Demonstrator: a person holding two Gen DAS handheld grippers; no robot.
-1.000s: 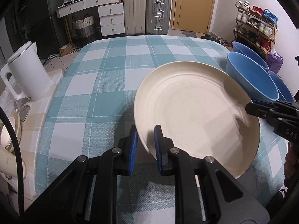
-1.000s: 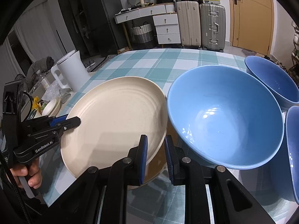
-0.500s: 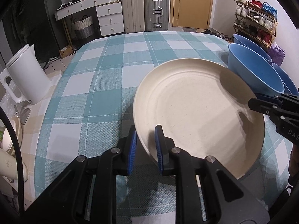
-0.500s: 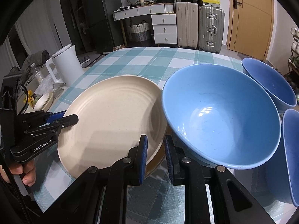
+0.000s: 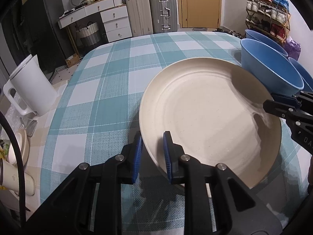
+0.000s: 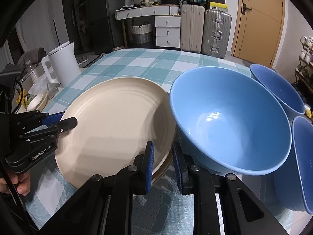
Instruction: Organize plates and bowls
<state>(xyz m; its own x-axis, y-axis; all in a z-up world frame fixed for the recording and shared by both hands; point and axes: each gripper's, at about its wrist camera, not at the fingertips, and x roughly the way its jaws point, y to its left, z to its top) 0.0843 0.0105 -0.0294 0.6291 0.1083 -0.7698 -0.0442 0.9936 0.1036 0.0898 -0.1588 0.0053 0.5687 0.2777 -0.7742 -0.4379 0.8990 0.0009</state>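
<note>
Grippers both sat clamped on the same cream plate (image 5: 205, 113). Left gripper (image 5: 151, 150) was nearly closed, blue pads pinching the plate's near-left rim, one pad outside and one inside. Right gripper (image 6: 163, 162) was likewise nearly closed on the plate's opposite edge; in the right wrist view that edge looked like two stacked rims between the pads, though a second plate underneath could not be confirmed. Each gripper showed up in the other's view: the right one at the plate's right edge in the left wrist view, the left one at the plate's left edge in the right wrist view, with fingers of a hand (image 6: 21, 186) wrapped under its handle.

Plate was held tilted above the counter (image 5: 109, 90), which wore a teal-and-white checked cloth. Plate's far-right rim touched or overlapped a large blue bowl (image 6: 230, 121), just beside the right gripper. Second blue bowl (image 6: 277, 90) sat behind it, third blue bowl (image 6: 301, 162) to its right, all close together at the counter's right side.

White kettle (image 5: 31, 90) stood off the counter's left edge on a lower surface with cups and clutter. Farther back: white drawers (image 5: 115, 23), two suitcases (image 5: 150, 11), a wooden door (image 5: 199, 2), a shoe rack (image 5: 268, 13).
</note>
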